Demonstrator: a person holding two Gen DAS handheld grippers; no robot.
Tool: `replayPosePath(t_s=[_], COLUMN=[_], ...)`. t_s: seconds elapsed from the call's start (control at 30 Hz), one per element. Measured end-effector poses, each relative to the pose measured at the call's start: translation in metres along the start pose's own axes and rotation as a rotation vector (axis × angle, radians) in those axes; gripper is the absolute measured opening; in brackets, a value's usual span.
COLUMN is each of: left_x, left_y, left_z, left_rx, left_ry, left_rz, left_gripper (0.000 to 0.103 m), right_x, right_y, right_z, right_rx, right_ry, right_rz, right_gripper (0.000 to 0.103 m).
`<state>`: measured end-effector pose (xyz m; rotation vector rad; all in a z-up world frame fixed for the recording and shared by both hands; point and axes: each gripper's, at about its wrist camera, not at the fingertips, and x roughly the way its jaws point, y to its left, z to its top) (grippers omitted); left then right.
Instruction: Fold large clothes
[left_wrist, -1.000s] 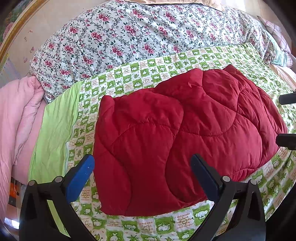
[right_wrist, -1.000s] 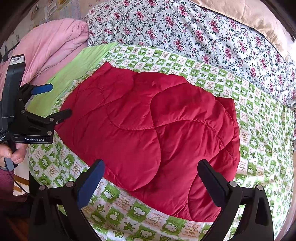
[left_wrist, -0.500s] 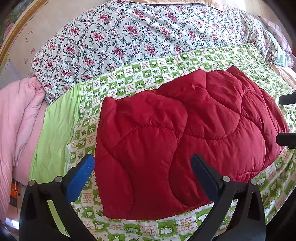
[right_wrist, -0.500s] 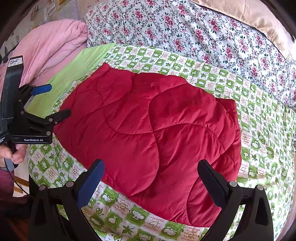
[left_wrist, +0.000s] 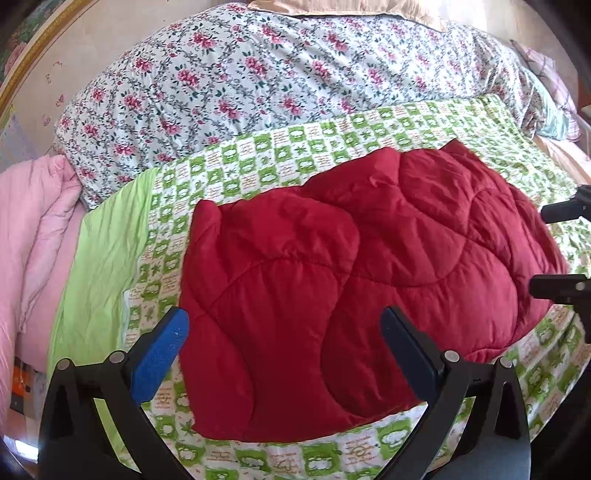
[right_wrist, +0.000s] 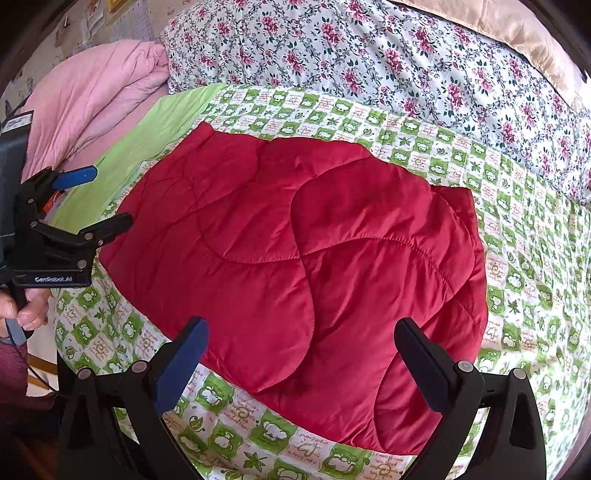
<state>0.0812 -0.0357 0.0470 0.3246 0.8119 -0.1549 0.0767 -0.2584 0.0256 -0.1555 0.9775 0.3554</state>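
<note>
We see the red quilted garment (left_wrist: 354, 288) folded flat on the bed (right_wrist: 517, 266), long axis across both jaws, just ahead of them, left gripper (left_wrist: 284, 354) and right gripper (right_wrist: 299, 362) wide apart, holding nothing.

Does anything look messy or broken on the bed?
Nothing looks broken or spilled. The red quilted garment lies folded and fairly flat on the green checked sheet. Both grippers, left and right, are open and hold nothing. The pink blanket is just bunched at the side.
</note>
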Motion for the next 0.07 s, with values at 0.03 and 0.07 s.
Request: replayPosePath(t_s=[0.03, 0.07], left_x=[-0.0011, -0.0017], left_y=[-0.0017, -0.0033], left_z=[0.0, 0.0], left_rx=[0.001, 0.001], left_ry=[-0.006, -0.009], left_rz=[-0.011, -0.022], left_gripper=[0.103, 0.103], right_x=[0.0001, 0.0004], right_y=[-0.0009, -0.0019], right_z=[-0.0004, -0.0007], right_rx=[0.005, 0.008], right_ry=[-0.003, -0.005], right_rz=[0.001, 0.002], right_gripper=[0.101, 0.101])
